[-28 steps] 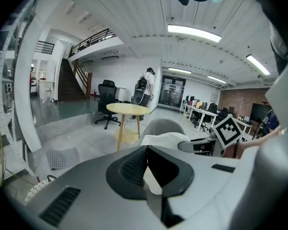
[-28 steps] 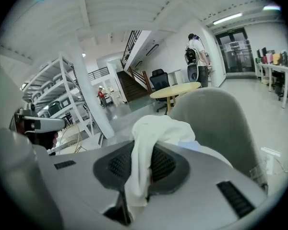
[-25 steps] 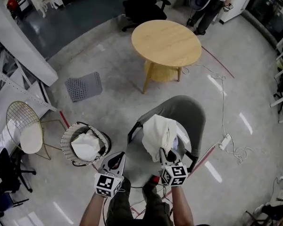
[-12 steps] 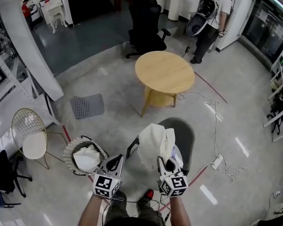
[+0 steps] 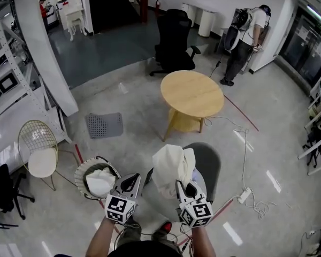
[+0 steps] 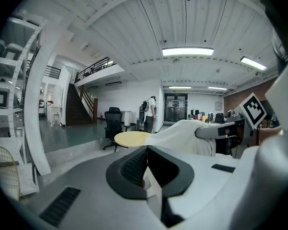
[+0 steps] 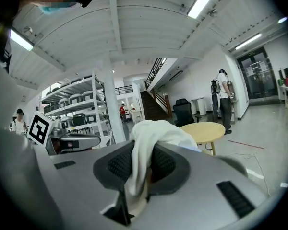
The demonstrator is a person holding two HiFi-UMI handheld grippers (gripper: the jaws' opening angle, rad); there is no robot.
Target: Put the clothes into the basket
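A white garment (image 5: 170, 167) hangs from my right gripper (image 5: 184, 187), lifted above the seat of a grey chair (image 5: 208, 162). In the right gripper view the jaws are shut on a fold of this garment (image 7: 146, 138), which drapes over the right gripper (image 7: 138, 174). My left gripper (image 5: 132, 180) is shut with nothing in it, and floats between the chair and the basket. The left gripper view shows its jaws pressed together at the left gripper (image 6: 146, 163), with the garment (image 6: 182, 135) to its right. The round wire basket (image 5: 80, 171) stands on the floor at left with white clothes (image 5: 100, 180) inside.
A round wooden table (image 5: 191, 94) stands beyond the chair, and a black office chair (image 5: 174, 39) behind it. A wire chair (image 5: 36, 149) is left of the basket, a grey mat (image 5: 104, 125) lies on the floor, and cables (image 5: 246, 194) run at right. A person (image 5: 243, 39) stands far back.
Both grippers have risen. The right one has lifted the white garment up off the grey chair's seat. The view has tilted up to show more of the room.
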